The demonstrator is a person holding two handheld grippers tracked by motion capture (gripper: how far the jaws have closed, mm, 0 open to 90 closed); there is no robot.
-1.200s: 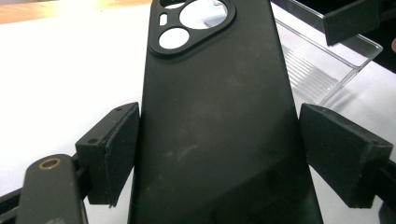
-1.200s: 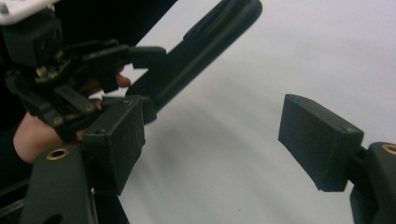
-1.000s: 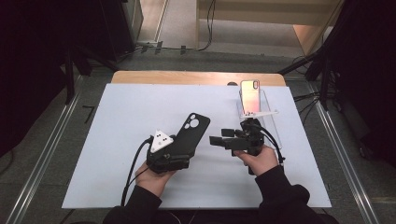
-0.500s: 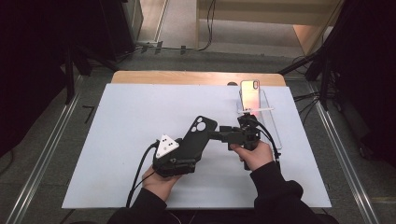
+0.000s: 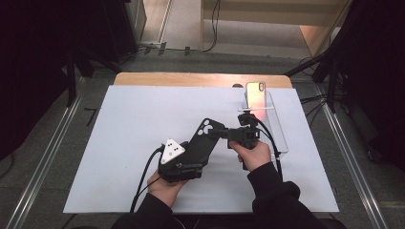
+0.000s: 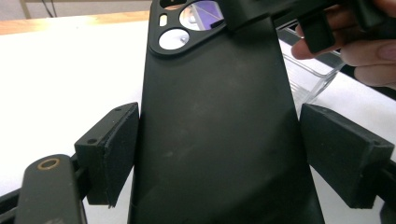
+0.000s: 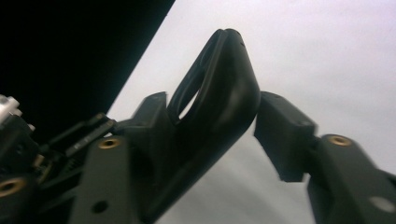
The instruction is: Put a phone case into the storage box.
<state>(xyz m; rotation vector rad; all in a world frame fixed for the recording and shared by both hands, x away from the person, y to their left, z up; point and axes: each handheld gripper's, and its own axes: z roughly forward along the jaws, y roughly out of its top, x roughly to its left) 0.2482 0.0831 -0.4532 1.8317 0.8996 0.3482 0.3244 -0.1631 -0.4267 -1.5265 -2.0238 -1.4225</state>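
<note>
Near the middle of the white table [image 5: 119, 143], I see the black phone case [image 5: 203, 143] held up off the surface between my two tools, its camera cut-out end pointing away from me and toward the right gripper; my left gripper [image 5: 184, 164] has the case by its lower end, and from the left gripper view the pads [image 6: 112, 149] stand on either long edge of the case [image 6: 219, 130], clamped across its width; my right gripper [image 5: 224, 132] comes in from the right at the case's top corner, and its jaws have just been closing with that corner between them; from the right gripper view the case [image 7: 219, 102] lies against one pad while a thin sliver of light remains at the other pad [image 7: 280, 135], so I cannot tell whether it is truly pinched yet; the person's right hand [image 5: 253, 152] wraps the tool body just beside a clear plastic stand [image 5: 279, 138]; at the far end of that stand a phone [image 5: 255, 94] leans upright, well apart from the case.
</note>
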